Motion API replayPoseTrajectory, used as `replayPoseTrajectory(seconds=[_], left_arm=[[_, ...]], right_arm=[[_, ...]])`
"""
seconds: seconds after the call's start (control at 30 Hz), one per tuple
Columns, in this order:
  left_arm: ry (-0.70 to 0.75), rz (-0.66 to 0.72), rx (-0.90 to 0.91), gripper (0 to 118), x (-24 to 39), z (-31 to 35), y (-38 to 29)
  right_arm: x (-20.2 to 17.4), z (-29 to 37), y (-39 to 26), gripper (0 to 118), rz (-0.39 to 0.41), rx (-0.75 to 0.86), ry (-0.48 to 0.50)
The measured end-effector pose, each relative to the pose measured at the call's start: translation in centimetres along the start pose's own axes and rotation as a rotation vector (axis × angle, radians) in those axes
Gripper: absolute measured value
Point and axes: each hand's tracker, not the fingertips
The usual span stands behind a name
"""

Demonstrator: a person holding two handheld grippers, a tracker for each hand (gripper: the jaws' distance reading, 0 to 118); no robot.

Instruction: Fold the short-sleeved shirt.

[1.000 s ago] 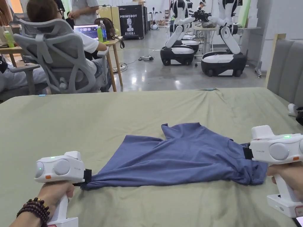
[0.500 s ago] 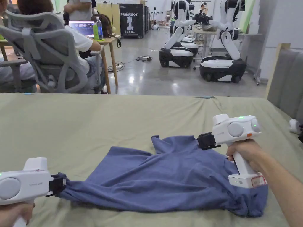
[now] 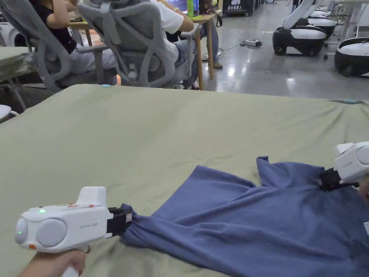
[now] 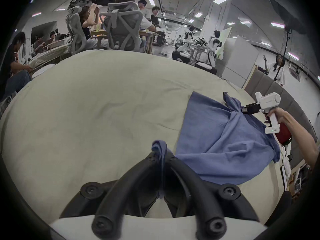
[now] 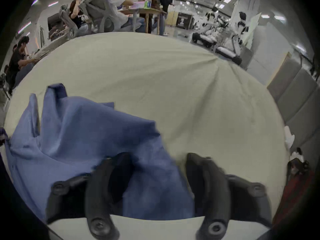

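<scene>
While the left tongs [image 4: 160, 154] pinch a bunched corner of the blue cotton short-sleeved shirt [image 3: 259, 220], spread on the olive-green bed sheet [image 3: 144, 137], right tongs [image 5: 155, 164] gaping, cloth between them.

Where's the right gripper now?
In the head view, the right gripper is at the far right edge, over the blue shirt near its far side, jaws open, on the green bed sheet.
</scene>
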Motion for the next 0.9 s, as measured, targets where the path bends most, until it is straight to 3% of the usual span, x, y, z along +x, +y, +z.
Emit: replayPoseTrajectory(seconds=[0.03,0.07,0.1,0.13,0.2,0.43,0.57,0.83,0.9], left_arm=[[-0.001,0.007,0.001,3,-0.1,-0.1,0.0],[-0.005,0.013,0.0,3,-0.1,-0.2,0.1],[-0.006,0.014,0.001,3,0.0,-0.3,0.1],[-0.003,0.009,0.0,3,0.1,-0.3,0.1],[0.014,-0.017,-0.002,3,0.5,-0.3,0.3],[-0.036,-0.042,0.1,3,1.4,1.6,6.3],[-0.073,-0.092,0.207,3,4.1,3.1,13.3],[-0.114,-0.187,0.388,3,10.8,7.5,28.5],[-0.117,-0.208,0.448,3,12.0,8.7,31.8]], right_arm=[[-0.5,0.2,0.0,37,0.002,0.012,-0.007],[-1.3,0.8,-0.3,6,0.02,0.015,-0.038],[-1.9,1.1,-0.4,0,0.046,0.019,-0.026],[-2.4,1.2,-0.4,0,0.09,0.037,-0.03],[-2.4,1.1,0.1,0,0.098,0.053,-0.095],[-1.1,12.3,0.9,0,-0.001,0.238,-0.109],[0.5,20.8,2.9,1,0.014,0.355,-0.233],[5.5,36.8,6.9,1,-0.075,0.597,-0.503],[6.1,40.3,7.2,1,-0.108,0.658,-0.532]])
